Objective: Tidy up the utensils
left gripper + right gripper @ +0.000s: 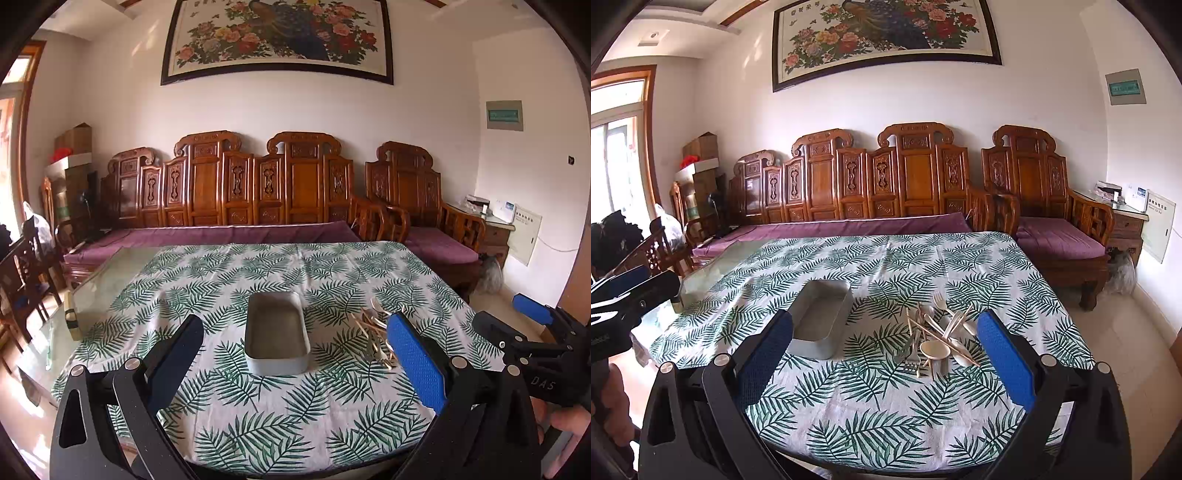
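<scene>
- 1 grey metal tin (276,334), rectangular w/ rounded corners, open-topped, nothing seen inside; set near the surface's middle.
- 1 heap of utensils (936,338) lying just right of the tin, not touching it: metal forks, pale spoons, thin wooden sticks crossed over each other. Exact nos. can't be counted; at least 2 forks & 2 spoons are made out.
- 2 hand-held grippers are seen. Left hand-held gripper (295,354): jaws spread wide, nothing between them, held above the surface w/ the tin framed between the fingers.
- Right hand-held gripper (884,354): also spread wide & holding nothing, above the surface, w/ the heap framed towards its right finger.
- Surface (258,266): glass-topped, covered by a white cloth (886,406) w/ green fern print; the left end of the glass is left bare.
- Room: white walls, 1 large framed peony-and-peacock picture (277,33), a carved wooden bench (879,177) & 1 matching armchair (1045,192), both w/ purple cushions.
- Around: cardboard boxes (74,142) stacked at far left, a side cabinet (1126,221) at far right.
- In the left view, part of the heap is hidden behind the blue pad (415,363).
</scene>
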Available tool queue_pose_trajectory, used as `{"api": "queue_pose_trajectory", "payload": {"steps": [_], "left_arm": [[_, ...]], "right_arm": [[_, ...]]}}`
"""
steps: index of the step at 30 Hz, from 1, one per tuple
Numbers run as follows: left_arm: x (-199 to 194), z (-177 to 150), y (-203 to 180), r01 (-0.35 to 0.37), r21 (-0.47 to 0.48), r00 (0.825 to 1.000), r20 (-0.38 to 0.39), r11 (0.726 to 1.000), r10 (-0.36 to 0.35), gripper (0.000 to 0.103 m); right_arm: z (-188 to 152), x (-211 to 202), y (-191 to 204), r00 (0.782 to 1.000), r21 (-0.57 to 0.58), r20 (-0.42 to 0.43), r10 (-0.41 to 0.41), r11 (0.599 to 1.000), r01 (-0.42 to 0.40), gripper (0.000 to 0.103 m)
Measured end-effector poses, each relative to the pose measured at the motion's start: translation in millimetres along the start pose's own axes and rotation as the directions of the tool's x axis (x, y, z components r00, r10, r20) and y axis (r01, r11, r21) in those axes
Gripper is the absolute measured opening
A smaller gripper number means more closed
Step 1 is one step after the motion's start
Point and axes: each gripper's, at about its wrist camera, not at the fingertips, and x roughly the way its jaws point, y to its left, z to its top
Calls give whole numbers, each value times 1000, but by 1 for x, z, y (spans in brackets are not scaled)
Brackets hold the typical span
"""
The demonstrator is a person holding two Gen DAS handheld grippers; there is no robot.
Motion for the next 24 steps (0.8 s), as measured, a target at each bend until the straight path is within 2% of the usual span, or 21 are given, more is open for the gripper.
{"api": "queue_pose_trajectory", "payload": {"steps": [24], "left_arm": [[-1, 0, -2, 0, 4, 1000, 2, 1000, 0, 97]], "right_arm": [[2, -2, -1, 1000, 0, 4, 0, 1000, 0, 100]]}}
